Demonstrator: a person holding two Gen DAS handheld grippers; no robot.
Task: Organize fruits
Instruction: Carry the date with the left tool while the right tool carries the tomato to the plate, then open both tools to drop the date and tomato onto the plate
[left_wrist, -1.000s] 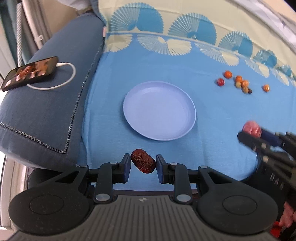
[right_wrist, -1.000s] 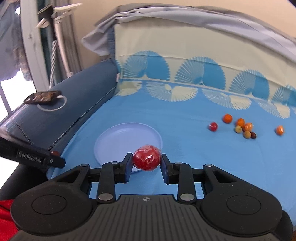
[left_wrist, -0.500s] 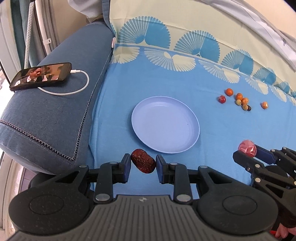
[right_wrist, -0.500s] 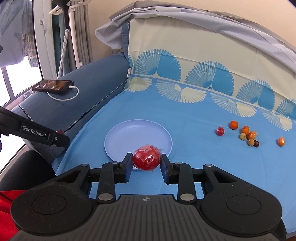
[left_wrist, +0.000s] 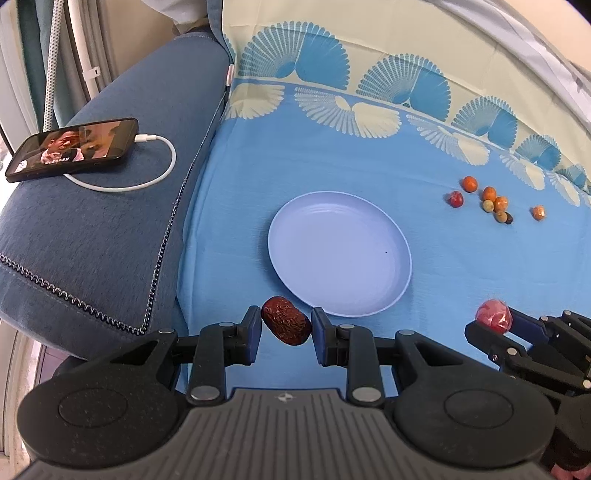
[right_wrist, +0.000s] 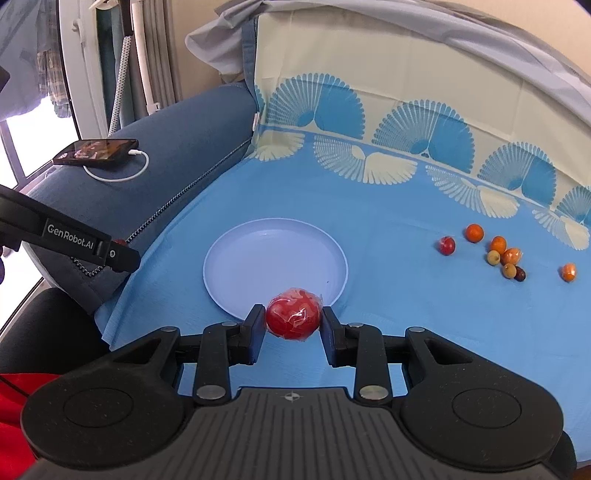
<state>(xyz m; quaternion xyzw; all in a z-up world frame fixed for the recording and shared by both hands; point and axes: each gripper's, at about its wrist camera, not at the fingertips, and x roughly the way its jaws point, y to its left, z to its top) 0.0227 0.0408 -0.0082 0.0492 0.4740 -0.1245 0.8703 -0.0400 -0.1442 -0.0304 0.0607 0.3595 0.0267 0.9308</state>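
A blue cloth (left_wrist: 461, 266) covers the sofa, with a pale plate (left_wrist: 340, 254) on it and a phone (left_wrist: 74, 147) on the armrest. The left gripper (left_wrist: 286, 326) pinches a wrinkled date (left_wrist: 286, 325) just short of the plate; the right gripper (right_wrist: 293, 321) pinches a wrapped red fruit (right_wrist: 293, 319) at the plate's near rim. Small fruits (right_wrist: 498, 253) lie well apart to the right.

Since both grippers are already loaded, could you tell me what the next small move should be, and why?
Probably carry the left gripper forward over the plate and release the red date. The plate holds nothing, it lies just ahead of the date, and the right gripper holds its wrapped red fruit at the near rim.
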